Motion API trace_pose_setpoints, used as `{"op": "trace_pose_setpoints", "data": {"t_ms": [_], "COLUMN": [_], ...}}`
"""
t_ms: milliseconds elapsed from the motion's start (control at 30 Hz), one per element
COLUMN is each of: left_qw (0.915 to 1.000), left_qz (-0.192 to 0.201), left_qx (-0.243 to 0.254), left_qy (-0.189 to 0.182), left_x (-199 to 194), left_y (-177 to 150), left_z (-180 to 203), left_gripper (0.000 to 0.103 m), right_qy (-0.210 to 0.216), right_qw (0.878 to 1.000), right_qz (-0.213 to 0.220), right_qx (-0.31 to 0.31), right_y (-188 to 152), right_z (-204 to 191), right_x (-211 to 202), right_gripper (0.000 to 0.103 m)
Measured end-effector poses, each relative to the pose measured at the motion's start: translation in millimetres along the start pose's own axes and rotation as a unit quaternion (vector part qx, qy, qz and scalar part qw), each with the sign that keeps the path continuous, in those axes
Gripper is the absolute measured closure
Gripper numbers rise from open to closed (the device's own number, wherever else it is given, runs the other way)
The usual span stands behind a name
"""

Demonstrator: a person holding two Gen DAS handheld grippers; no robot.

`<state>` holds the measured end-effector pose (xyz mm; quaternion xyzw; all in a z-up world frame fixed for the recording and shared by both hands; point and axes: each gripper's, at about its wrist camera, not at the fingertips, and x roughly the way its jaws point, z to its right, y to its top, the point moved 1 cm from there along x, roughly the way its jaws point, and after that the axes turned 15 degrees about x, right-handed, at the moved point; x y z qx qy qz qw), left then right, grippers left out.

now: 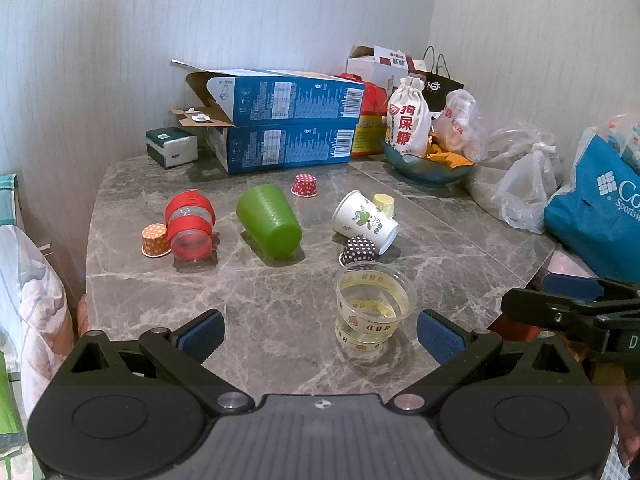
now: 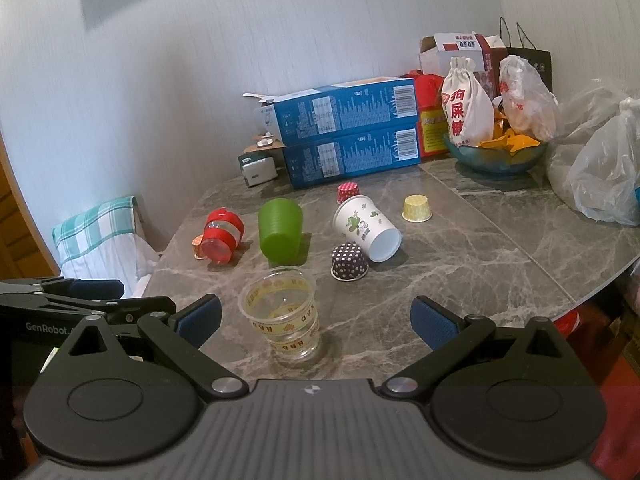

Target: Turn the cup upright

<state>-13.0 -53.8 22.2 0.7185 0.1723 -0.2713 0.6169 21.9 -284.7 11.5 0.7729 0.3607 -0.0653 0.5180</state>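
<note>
A clear plastic cup with yellow bands (image 1: 372, 312) (image 2: 282, 316) stands upright on the grey marble table (image 1: 256, 292) (image 2: 460, 272), near its front edge. A green cup (image 1: 270, 220) (image 2: 280, 228), a white paper cup with green print (image 1: 366, 220) (image 2: 366, 226) and a clear cup with red bands (image 1: 190, 224) (image 2: 222, 234) lie on their sides behind it. My left gripper (image 1: 320, 336) is open and empty just before the clear cup. My right gripper (image 2: 316, 324) is open and empty, with the clear cup between its fingers' line.
Small dotted baking cups stand upside down: orange (image 1: 155, 240), red (image 1: 305, 185) (image 2: 347, 191), dark (image 1: 358, 250) (image 2: 349, 262), yellow (image 2: 417, 208). Two blue boxes (image 1: 288, 132) (image 2: 348, 136), a bowl of snacks (image 1: 428, 164) (image 2: 496, 156) and plastic bags (image 2: 600, 168) line the back and right.
</note>
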Motion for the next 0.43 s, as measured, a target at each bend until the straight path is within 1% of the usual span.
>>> {"op": "trace_pose_setpoints", "data": {"t_ms": [300, 433], "left_qw": [1.0000, 0.9999], "left_qz": [0.002, 0.005], "left_qx": [0.004, 0.007], "left_qy": [-0.002, 0.012], "left_x": [-0.1, 1.6], "left_y": [-0.6, -0.6], "left_z": [1.4, 0.9], "left_gripper": [0.000, 0.000], "right_qy": [-0.003, -0.005], "right_qw": [1.000, 1.000], "right_qz": [-0.006, -0.008], "right_qx": [0.000, -0.001], "right_y": [0.2, 0.4], "right_z": [0.8, -0.6], "right_x": [4.1, 7.4], "right_gripper": [0.001, 0.001]}}
